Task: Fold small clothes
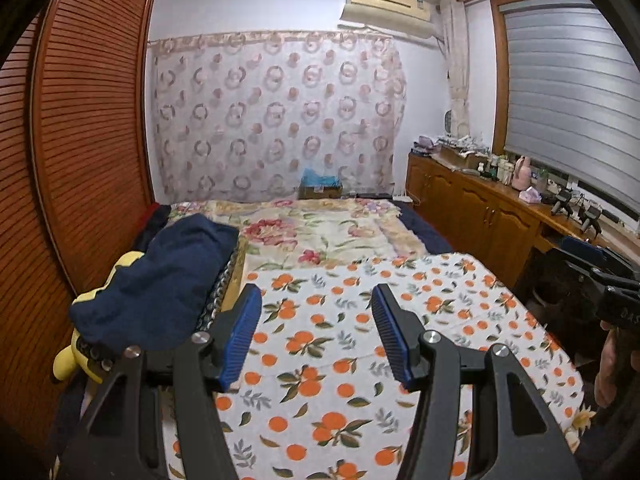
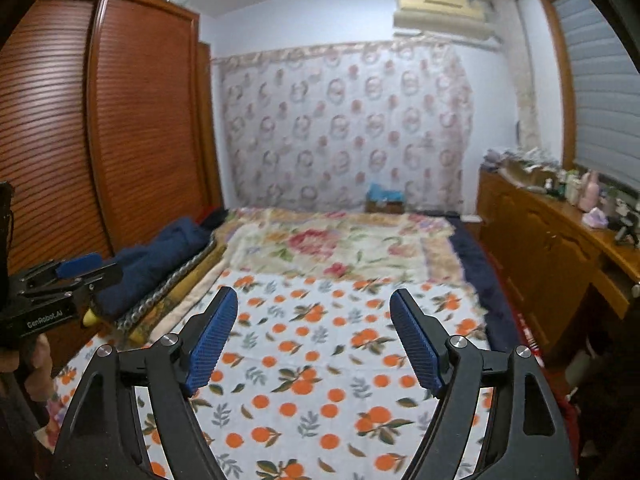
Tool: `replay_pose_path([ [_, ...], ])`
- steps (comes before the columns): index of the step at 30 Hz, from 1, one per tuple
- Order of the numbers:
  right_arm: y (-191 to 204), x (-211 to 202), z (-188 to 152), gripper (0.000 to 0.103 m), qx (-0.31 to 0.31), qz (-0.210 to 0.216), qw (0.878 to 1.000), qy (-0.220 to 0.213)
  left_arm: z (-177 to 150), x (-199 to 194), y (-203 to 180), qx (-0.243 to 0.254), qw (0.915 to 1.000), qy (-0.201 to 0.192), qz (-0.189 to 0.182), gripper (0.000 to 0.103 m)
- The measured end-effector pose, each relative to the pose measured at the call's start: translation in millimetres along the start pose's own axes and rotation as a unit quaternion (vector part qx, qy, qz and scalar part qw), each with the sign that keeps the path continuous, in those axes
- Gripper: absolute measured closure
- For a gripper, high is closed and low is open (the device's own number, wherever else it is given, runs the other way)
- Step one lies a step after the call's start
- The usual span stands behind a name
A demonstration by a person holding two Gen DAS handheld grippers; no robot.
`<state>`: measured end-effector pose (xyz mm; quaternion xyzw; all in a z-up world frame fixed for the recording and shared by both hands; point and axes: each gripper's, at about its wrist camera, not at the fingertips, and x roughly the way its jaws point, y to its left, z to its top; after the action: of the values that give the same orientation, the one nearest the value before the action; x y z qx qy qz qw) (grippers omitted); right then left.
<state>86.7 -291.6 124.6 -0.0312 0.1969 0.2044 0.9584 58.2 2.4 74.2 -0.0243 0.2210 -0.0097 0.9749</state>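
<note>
Wardrobe (image 1: 92,128): brown louvred doors, along the left of the bed.
Curtain (image 1: 276,116): sheer, with pink ring pattern, covering the far wall.
Air conditioner (image 1: 388,8): cream unit mounted high above the curtain's right end.
Window blind (image 1: 568,92): grey, lowered, on the right.
Sideboard (image 1: 472,204): wooden, under the window, its top crowded with bottles and small items.
Bed sheet (image 1: 340,360): white with oranges and leaves.
Floral blanket (image 1: 320,232): spread beyond the sheet.
Box (image 1: 320,188): at the bed's far end, blue material on top.
</note>
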Motion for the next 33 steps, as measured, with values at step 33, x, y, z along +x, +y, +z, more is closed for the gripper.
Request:
replay_pose_path([
  [33,-8,-31,5,0.022,0.009,-0.025,0.999,-0.027,14,-26,-4,0.001,0.9998,-0.019,0.010,0.046],
])
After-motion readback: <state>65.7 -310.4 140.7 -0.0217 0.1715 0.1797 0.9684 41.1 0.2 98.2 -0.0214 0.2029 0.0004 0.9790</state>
